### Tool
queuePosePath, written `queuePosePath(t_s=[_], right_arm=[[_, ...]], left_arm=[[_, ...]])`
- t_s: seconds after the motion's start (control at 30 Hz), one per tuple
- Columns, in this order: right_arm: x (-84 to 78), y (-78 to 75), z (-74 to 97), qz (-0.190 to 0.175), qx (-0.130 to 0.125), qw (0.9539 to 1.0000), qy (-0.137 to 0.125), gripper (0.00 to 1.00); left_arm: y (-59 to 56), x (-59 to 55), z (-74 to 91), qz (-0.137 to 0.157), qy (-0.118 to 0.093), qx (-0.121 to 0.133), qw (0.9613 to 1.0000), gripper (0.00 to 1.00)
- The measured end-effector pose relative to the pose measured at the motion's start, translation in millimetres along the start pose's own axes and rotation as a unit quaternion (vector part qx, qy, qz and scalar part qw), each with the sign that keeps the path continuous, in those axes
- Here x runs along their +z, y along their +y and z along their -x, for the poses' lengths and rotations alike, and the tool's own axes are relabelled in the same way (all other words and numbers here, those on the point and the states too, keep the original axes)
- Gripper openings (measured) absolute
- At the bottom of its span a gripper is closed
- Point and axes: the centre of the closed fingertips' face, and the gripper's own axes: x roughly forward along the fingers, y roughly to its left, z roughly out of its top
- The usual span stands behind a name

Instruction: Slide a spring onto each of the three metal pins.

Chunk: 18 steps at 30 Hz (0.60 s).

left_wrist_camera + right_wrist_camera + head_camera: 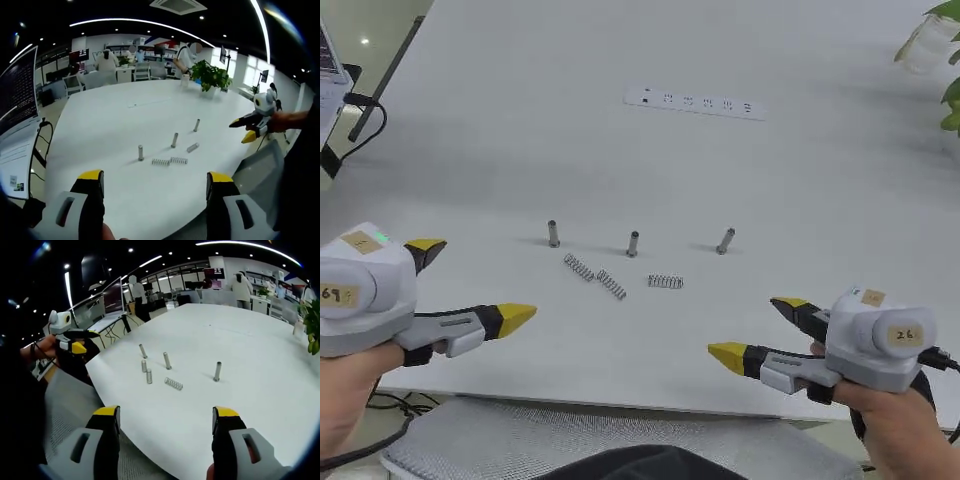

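Three short metal pins stand upright in a row on the white table: left pin (553, 233), middle pin (633, 243), right pin (725, 240). Three small coil springs lie just in front of them: left spring (578, 266), middle spring (611, 284), right spring (665, 282). The pins and springs also appear in the left gripper view, pin (140, 152), spring (160, 162), and in the right gripper view, pin (217, 371), spring (173, 383). My left gripper (475, 283) is open at the near left edge, my right gripper (760, 327) open at the near right; both hold nothing.
A white power strip (694, 102) lies at the back of the table. A green plant (938, 55) stands at the far right corner. A monitor and cables (350, 105) sit at the left edge. A grey chair (570, 440) is below the near table edge.
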Motion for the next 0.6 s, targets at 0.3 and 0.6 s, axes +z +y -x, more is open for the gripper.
queuePosePath(t_s=[0.3,0.6], right_arm=[[-2.8,-29.0,-14.7,-0.009,-0.017,0.9998,0.001,0.71],[1.8,-60.3,-35.1,-0.008,-0.04,0.9992,-0.002,0.61]], left_arm=[[1.0,7.6,6.2,-0.013,0.0,0.001,0.9999,0.82],[5.2,10.9,13.6,-0.02,0.001,0.009,0.9997,0.81]])
